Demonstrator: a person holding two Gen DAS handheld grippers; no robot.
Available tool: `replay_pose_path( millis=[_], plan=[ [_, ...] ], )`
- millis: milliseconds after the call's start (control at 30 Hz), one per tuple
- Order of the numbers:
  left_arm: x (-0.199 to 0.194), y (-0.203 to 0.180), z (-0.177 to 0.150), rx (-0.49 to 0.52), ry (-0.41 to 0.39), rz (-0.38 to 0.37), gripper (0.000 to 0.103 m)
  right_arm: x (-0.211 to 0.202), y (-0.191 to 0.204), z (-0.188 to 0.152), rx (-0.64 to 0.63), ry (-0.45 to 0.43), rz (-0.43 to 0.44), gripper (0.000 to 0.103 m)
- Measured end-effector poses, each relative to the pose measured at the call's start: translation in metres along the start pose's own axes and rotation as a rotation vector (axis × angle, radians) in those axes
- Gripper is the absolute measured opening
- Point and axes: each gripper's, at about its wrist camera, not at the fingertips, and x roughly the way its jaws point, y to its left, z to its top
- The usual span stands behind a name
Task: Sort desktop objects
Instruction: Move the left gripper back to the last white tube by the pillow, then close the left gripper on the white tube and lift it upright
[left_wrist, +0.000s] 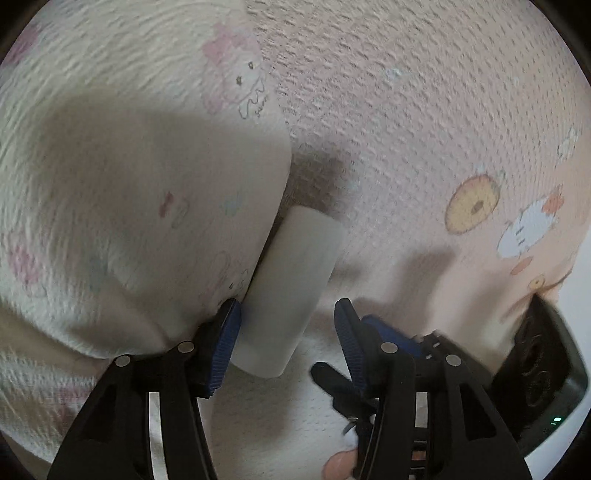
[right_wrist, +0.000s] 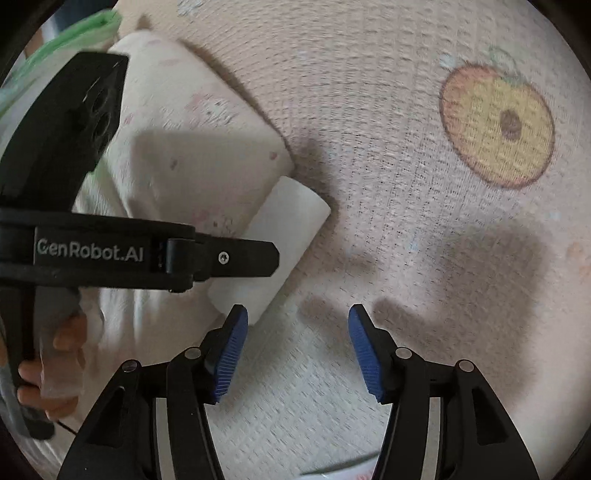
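Observation:
A white rectangular block (left_wrist: 291, 280) lies on the printed cloth, leaning against a cream pouch (left_wrist: 140, 206) with cartoon prints. My left gripper (left_wrist: 287, 304) is open and straddles the block's near end; its left pad sits at the block's edge and a gap shows to the right pad. In the right wrist view the same block (right_wrist: 291, 218) lies beside the pouch (right_wrist: 192, 147), with a left-gripper finger (right_wrist: 236, 256) crossing over it. My right gripper (right_wrist: 297, 310) is open just right of the block, with only cloth between its pads.
A pink textured tablecloth (right_wrist: 369, 110) with fruit and cat prints covers the surface. A hand (right_wrist: 55, 362) grips the left tool's handle at lower left. Something green (right_wrist: 85, 29) lies beyond the pouch. The right tool's black body (left_wrist: 535, 354) crowds the left gripper's right side.

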Motion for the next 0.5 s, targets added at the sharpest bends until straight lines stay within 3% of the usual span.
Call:
replay_pose_path(
  millis=[100,367,500],
  plan=[
    [0.002,0.002,0.002,-0.042,-0.019,-0.024,0.057,0.005,-0.001,0.0,0.018,0.005,0.015,0.054],
    [0.014,0.006,-0.001,-0.098,0.043,-0.036,0.057,0.016,-0.004,-0.004,0.095,0.035,0.089,0.055],
    [0.017,0.006,-0.005,-0.1,0.047,-0.028,0.049,0.016,-0.003,-0.006,0.103,0.048,0.1,0.056]
  ],
)
